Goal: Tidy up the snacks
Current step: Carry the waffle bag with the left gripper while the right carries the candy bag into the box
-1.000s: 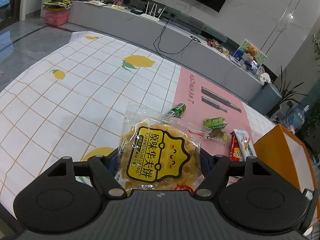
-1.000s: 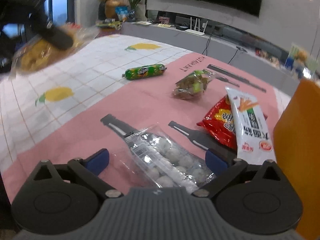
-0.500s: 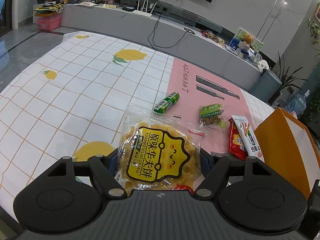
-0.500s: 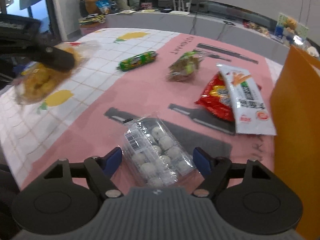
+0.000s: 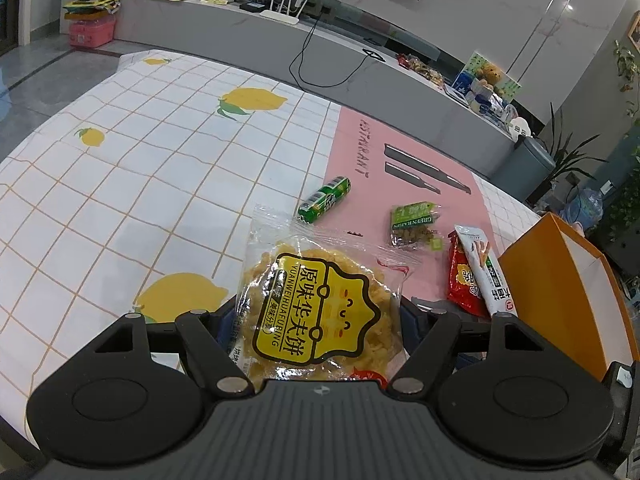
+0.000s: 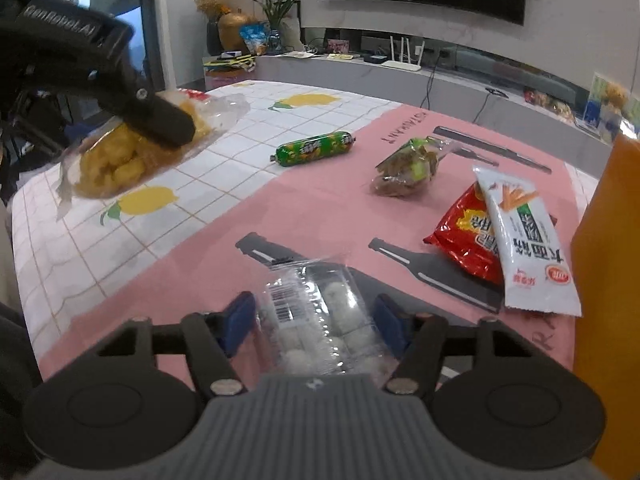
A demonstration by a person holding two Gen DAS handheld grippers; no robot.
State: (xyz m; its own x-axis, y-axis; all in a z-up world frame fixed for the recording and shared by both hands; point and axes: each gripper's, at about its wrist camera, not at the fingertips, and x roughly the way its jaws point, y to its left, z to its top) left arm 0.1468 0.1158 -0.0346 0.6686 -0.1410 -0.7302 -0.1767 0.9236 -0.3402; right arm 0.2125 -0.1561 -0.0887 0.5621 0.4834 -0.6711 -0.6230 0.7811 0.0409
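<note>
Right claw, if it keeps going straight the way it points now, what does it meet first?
The clear plastic pack of white round sweets, already between the closing right claw fingers; past it, probably the pink mat.

Dim bluish light, fisheye-bent edges, slight blur

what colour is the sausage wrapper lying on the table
Green with red ends, clearest in the right wrist view: sausage.

The orange box (image 6: 612, 280) ran off the right wrist view's right edge. The left gripper's (image 5: 316, 320) pads were hidden behind the waffle-biscuit packet (image 5: 320, 312).
</note>
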